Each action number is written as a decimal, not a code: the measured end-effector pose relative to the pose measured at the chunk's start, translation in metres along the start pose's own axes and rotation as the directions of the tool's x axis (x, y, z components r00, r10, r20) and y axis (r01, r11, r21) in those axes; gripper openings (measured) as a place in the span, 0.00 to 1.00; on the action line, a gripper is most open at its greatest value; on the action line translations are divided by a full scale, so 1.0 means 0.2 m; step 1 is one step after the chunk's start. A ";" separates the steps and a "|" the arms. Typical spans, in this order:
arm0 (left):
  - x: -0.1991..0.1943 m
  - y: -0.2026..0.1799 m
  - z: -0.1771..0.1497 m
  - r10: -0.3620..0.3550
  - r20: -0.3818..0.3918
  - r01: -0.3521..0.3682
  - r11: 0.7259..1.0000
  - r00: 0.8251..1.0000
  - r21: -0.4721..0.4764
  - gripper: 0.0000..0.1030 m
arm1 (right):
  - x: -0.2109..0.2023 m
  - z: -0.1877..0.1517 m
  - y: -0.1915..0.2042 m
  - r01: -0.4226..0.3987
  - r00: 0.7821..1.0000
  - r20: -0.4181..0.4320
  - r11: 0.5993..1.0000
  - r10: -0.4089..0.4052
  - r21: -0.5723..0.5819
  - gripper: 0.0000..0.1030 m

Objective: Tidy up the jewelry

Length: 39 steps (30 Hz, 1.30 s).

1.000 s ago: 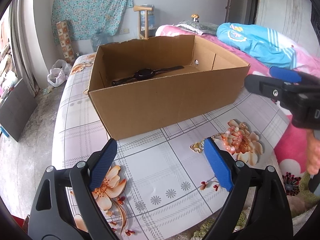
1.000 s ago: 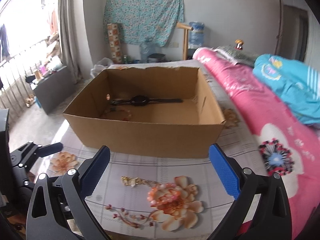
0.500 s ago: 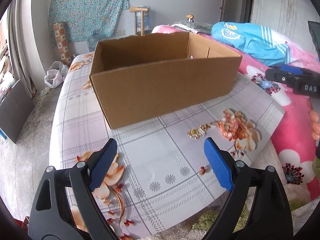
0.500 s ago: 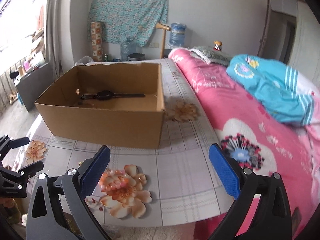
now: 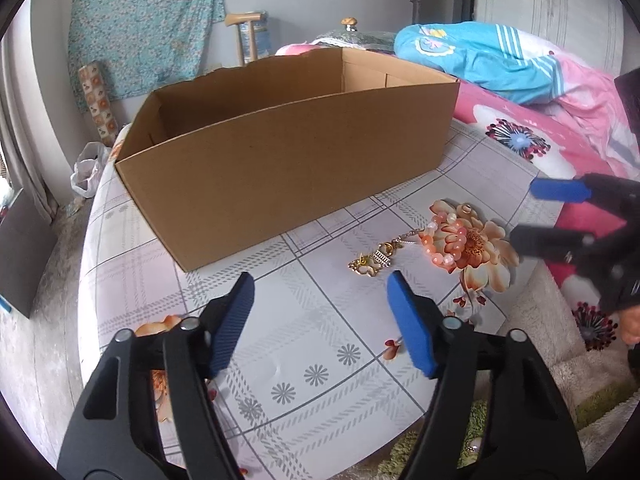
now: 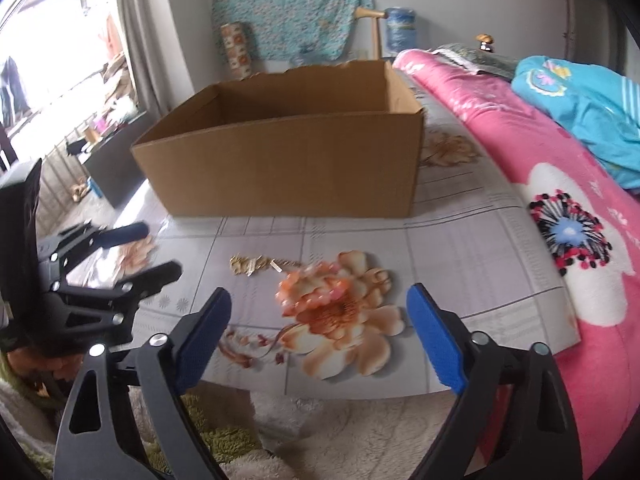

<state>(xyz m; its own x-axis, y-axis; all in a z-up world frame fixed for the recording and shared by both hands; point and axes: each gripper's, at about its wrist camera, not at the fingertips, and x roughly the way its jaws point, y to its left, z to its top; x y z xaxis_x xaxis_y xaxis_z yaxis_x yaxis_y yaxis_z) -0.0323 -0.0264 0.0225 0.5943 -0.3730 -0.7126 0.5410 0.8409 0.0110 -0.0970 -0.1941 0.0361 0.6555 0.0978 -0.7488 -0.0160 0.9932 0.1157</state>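
Left gripper (image 5: pixel 320 320) gapes wide and empty over the checked floral sheet (image 5: pixel 304 360), near a pink bead bracelet (image 5: pixel 444 242) with gold chain lying before the cardboard box (image 5: pixel 288 168), while the right wrist view shows the right gripper (image 6: pixel 320 340) equally spread, empty, above the blurred beads beside the sheet's front edge.

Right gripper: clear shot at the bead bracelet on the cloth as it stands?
Probably yes. The right gripper is open and empty, and the bead bracelet lies just ahead between its fingers on the tablecloth. The cardboard box sits behind; the left gripper is off to the side.
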 end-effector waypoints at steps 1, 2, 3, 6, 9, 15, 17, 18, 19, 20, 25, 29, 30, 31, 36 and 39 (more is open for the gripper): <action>0.01 0.00 0.00 -0.012 -0.006 0.012 1.000 1.000 0.000 0.55 | 0.02 -0.01 0.01 -0.009 1.000 -0.010 1.000 0.009 -0.009 0.73; 0.03 0.00 0.01 -0.021 -0.011 0.021 1.000 1.000 0.000 0.54 | 0.04 -0.01 0.02 -0.018 1.000 -0.022 1.000 0.018 -0.013 0.68; 0.04 0.00 0.01 -0.027 -0.016 0.027 1.000 1.000 0.000 0.51 | 0.06 -0.02 0.02 -0.025 0.999 -0.028 1.000 0.025 -0.015 0.63; 0.07 -0.01 0.01 -0.046 -0.027 0.046 0.999 0.999 -0.002 0.43 | 0.10 -0.02 0.05 -0.028 0.999 -0.038 0.998 0.026 -0.050 0.51; 0.10 -0.01 0.02 -0.052 -0.031 0.052 0.999 0.998 0.000 0.37 | 0.11 -0.01 0.09 -0.017 1.000 -0.022 0.993 0.014 -0.118 0.45; 0.16 -0.02 0.04 -0.072 -0.047 0.072 0.997 0.996 -0.012 0.34 | 0.19 0.01 0.15 -0.014 1.000 -0.022 0.979 0.010 -0.205 0.44; 0.18 -0.02 0.04 -0.076 -0.050 0.076 0.997 0.996 -0.016 0.34 | 0.22 0.02 0.15 -0.006 0.999 -0.034 0.975 -0.002 -0.223 0.43; 0.18 -0.02 0.05 -0.080 -0.053 0.079 0.997 0.995 -0.019 0.34 | 0.23 0.02 0.15 -0.001 0.999 -0.039 0.973 -0.008 -0.230 0.40; 0.19 -0.03 0.05 -0.081 -0.055 0.080 0.997 0.995 -0.021 0.34 | 0.24 0.02 0.14 0.002 0.999 -0.048 0.972 -0.013 -0.236 0.39; 0.19 -0.02 0.05 -0.082 -0.056 0.081 0.996 0.995 -0.023 0.34 | 0.25 0.01 0.13 0.003 0.998 -0.059 0.971 -0.017 -0.237 0.36; 0.21 -0.02 0.05 -0.087 -0.065 0.085 0.996 0.994 -0.034 0.34 | 0.27 -0.02 0.07 -0.023 0.992 -0.123 0.982 0.000 -0.186 0.13; 0.23 -0.01 0.05 -0.092 -0.072 0.089 0.995 0.993 -0.047 0.34 | 0.25 -0.03 0.02 -0.009 0.991 -0.137 0.987 -0.013 -0.160 0.10; 0.23 -0.01 0.05 -0.090 -0.073 0.087 0.995 0.993 -0.049 0.34 | 0.23 -0.04 0.00 0.002 0.990 -0.142 0.988 -0.024 -0.152 0.10; 0.23 -0.01 0.05 -0.089 -0.073 0.086 0.995 0.993 -0.051 0.34 | 0.22 -0.05 -0.01 0.007 0.989 -0.146 0.989 -0.028 -0.146 0.10; 0.22 0.00 0.04 -0.088 -0.072 0.084 0.995 0.994 -0.059 0.34 | 0.16 -0.12 -0.07 0.058 0.984 -0.159 0.992 -0.076 -0.115 0.10; 0.21 0.01 0.04 -0.089 -0.070 0.085 0.994 0.993 -0.062 0.34 | 0.14 -0.13 -0.14 0.101 0.980 -0.162 0.991 -0.114 -0.084 0.10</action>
<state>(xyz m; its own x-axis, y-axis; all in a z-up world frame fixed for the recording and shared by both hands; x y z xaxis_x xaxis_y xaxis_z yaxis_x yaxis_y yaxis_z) -0.0019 -0.0435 -0.0025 0.5001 -0.4181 -0.7584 0.5517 0.8288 -0.0931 -0.0977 -0.2171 -0.0041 0.5222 -0.0070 -0.8528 -0.0127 0.9998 -0.0160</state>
